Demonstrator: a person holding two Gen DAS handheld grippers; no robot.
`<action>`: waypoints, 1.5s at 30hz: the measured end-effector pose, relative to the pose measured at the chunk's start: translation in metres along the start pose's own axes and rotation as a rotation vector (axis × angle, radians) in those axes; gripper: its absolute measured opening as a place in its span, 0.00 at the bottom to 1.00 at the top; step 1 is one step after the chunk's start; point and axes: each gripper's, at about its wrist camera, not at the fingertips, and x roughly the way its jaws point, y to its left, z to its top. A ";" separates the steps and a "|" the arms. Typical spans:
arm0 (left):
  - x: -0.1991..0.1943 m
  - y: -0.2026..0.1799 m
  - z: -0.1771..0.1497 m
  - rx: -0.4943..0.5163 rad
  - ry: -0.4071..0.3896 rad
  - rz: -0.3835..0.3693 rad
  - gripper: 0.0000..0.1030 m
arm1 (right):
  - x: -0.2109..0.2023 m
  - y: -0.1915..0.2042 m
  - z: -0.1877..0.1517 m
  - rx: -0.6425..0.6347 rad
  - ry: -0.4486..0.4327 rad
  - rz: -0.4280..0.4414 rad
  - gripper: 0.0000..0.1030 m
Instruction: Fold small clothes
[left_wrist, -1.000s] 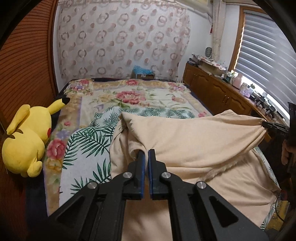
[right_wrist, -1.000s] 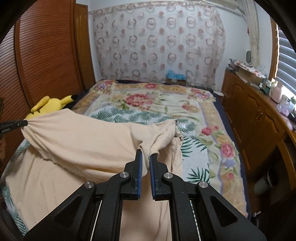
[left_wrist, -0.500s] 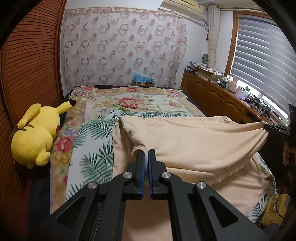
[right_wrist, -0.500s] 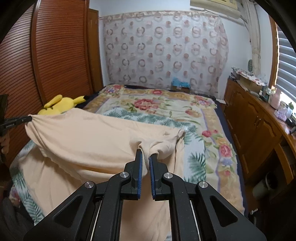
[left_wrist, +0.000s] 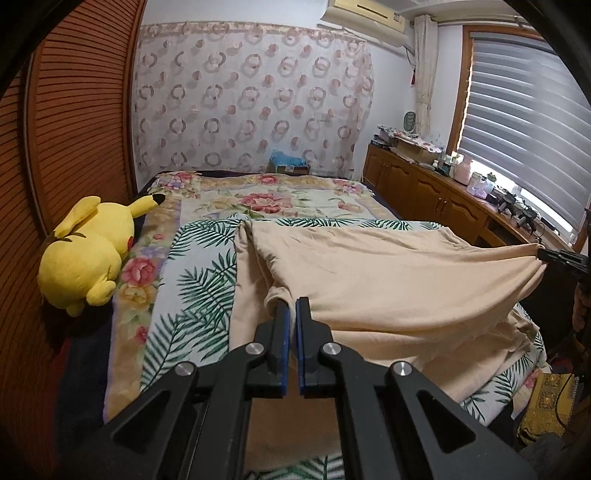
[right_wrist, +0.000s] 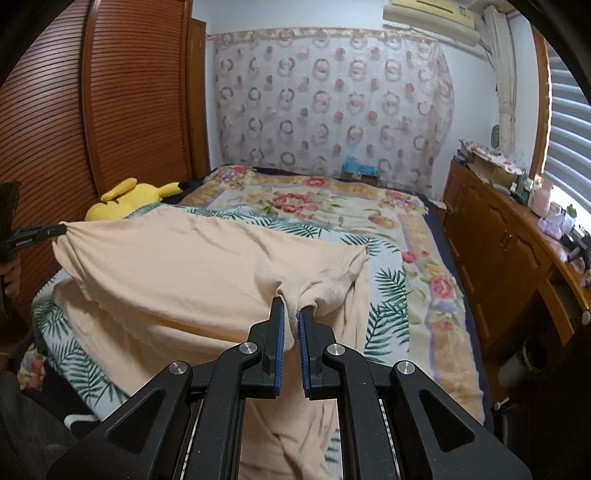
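While both grippers, left (left_wrist: 292, 304) and right (right_wrist: 290, 304), pinch the peach cloth (left_wrist: 388, 273), it spans the floral bed (left_wrist: 258, 199).

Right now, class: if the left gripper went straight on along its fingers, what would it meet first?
The left gripper is shut on the beige cloth, so that cloth comes first. Beyond it probably lies the palm-leaf blanket on the bed, though depth is unclear.
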 end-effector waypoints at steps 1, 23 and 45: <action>-0.001 0.001 -0.002 -0.005 0.004 0.003 0.01 | -0.005 0.002 -0.002 -0.003 -0.001 -0.008 0.05; 0.043 0.018 -0.064 -0.021 0.193 0.075 0.48 | 0.059 0.004 -0.052 0.082 0.100 -0.007 0.48; 0.049 0.013 -0.080 0.001 0.244 0.092 0.49 | 0.116 0.036 -0.070 -0.020 0.247 0.050 0.56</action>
